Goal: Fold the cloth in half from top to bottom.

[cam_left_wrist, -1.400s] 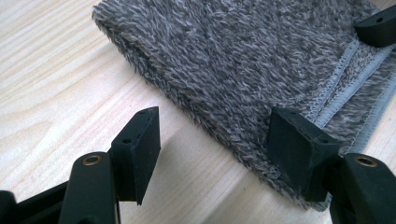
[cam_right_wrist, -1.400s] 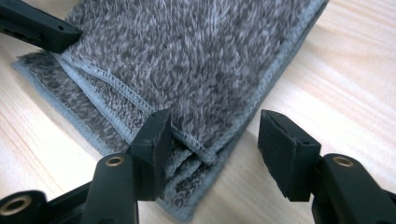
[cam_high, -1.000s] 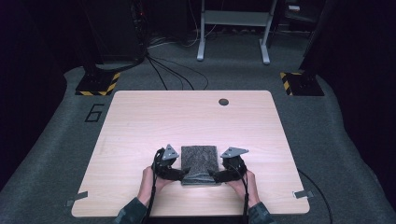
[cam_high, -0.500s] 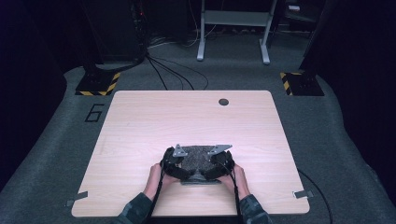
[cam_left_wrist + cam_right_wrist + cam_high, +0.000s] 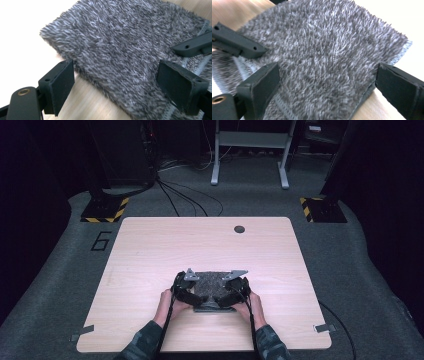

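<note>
A folded grey fluffy towel lies on the near middle of the light wooden table. My left gripper hangs over its left part and my right gripper over its right part, close together. In the left gripper view the left gripper is open, its jaws just having widened, with the towel under and between the pads, untouched. The right gripper is likewise open after widening, above the towel near its seamed edge. A jaw of the other gripper rests close by.
A dark round hole sits near the table's far edge. Tape marks flank the near corners. Striped stand bases, cables and a white frame stand on the floor beyond.
Both hands have moved inward from the towel's left and right sides to over its near part, and both pairs of jaws stand a little wider.
</note>
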Motion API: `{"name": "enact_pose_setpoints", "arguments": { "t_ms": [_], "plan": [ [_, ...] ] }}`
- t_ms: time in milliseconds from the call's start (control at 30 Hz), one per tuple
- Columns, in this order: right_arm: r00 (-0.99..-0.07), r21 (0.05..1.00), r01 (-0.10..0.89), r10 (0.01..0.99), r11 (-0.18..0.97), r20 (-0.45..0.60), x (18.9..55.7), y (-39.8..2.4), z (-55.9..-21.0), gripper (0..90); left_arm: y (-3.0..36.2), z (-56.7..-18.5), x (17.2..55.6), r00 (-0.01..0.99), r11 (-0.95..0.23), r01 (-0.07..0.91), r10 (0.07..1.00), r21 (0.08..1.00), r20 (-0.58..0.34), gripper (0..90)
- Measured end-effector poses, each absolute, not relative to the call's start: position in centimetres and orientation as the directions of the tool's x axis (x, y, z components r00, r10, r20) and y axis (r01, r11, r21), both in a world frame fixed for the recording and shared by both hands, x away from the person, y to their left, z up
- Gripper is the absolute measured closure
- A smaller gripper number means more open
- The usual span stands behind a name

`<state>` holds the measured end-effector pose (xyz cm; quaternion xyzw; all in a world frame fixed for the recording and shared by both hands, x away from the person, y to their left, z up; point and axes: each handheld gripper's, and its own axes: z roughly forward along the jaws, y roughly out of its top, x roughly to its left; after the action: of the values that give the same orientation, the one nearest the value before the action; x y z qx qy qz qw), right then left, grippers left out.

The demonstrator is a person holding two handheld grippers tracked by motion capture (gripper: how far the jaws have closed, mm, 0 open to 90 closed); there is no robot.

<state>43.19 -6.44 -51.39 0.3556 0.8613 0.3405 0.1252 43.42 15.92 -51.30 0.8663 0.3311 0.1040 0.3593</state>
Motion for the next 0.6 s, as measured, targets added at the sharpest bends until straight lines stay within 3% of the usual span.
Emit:
{"name": "enact_pose_setpoints", "arguments": {
  "t_ms": [367, 600],
  "plan": [
    [-0.708, 0.722, 0.485, 0.707, 0.493, -0.007, 40.0, -8.9, -49.0, 4.4, 19.7, -48.5, 40.5, 0.728, -0.491, 0.469, 0.685, 0.734, -0.007, 12.0],
    [-0.640, 0.730, 0.516, 0.768, 0.448, -0.019, 37.8, -13.1, -48.9, 4.4, 23.2, -48.9, 38.5, 0.666, -0.466, 0.504, 0.746, 0.727, 0.016, 11.2]
  ]
}}
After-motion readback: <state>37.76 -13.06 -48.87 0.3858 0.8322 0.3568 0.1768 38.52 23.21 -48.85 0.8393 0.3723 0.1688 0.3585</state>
